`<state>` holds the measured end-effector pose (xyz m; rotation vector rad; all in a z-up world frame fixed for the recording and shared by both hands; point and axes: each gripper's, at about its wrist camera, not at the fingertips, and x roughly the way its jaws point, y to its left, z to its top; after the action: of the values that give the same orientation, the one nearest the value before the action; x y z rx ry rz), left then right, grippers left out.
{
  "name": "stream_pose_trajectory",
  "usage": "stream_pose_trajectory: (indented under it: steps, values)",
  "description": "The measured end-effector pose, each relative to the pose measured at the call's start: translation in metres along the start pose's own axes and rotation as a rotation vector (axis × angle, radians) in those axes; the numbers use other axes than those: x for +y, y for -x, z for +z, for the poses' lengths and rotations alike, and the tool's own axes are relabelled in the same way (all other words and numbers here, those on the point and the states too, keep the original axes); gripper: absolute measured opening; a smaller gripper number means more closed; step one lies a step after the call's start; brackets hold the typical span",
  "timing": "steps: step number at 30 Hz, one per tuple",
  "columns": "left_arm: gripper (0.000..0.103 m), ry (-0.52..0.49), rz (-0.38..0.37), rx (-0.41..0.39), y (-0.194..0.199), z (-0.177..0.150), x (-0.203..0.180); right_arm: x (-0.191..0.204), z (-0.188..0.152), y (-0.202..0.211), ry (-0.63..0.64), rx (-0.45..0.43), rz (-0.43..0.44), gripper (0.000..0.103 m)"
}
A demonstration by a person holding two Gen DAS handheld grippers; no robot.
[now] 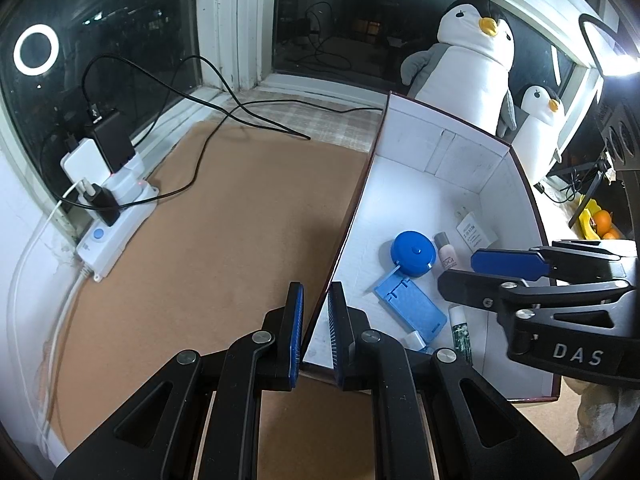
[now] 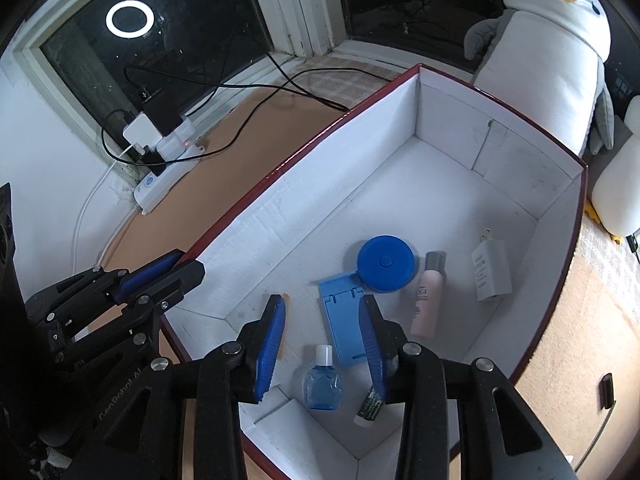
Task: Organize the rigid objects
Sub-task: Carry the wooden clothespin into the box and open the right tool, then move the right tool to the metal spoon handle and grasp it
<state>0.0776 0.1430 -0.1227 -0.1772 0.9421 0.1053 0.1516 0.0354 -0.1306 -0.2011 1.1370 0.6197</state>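
A white box with a dark red rim [image 2: 440, 184] stands on a tan mat. On its floor lie a round blue tape measure [image 2: 386, 264], a blue phone stand [image 2: 344, 320], a pink bottle [image 2: 428, 300], a white charger [image 2: 490, 272], a small blue dropper bottle [image 2: 322, 384] and a green-and-white tube [image 2: 370, 404]. My left gripper [image 1: 316, 320] is shut on the box's left wall near its front corner. My right gripper [image 2: 323, 344] hangs open over the box's near end. The dropper bottle lies below the gap between its fingers, untouched.
A white power strip with plugged-in chargers [image 1: 116, 216] and loose black cables [image 1: 224, 120] sit by the window on the left. A large plush penguin [image 1: 472, 68] and a smaller one [image 1: 540, 128] stand behind the box. The tan mat [image 1: 224, 240] spreads left of the box.
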Motion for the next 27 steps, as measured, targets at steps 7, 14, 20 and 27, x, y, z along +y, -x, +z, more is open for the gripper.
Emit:
stream_pose_trajectory:
  steps: [7,14,20,27]
  values:
    - [0.011,-0.008,0.011,0.004,-0.001,0.001,-0.002,-0.006,-0.005,0.01,-0.015,-0.021,0.018,0.035]
    - [0.011,-0.014,0.02,0.006,-0.002,0.001,-0.004,-0.016,-0.014,0.026,-0.038,-0.051,0.027,0.036]
    - [0.011,-0.017,0.027,0.008,-0.002,0.001,-0.005,-0.033,-0.021,0.036,-0.089,-0.075,0.04,0.036]
    - [0.011,-0.02,0.031,0.01,-0.002,0.002,-0.006,-0.054,-0.039,0.061,-0.147,-0.137,0.021,0.036]
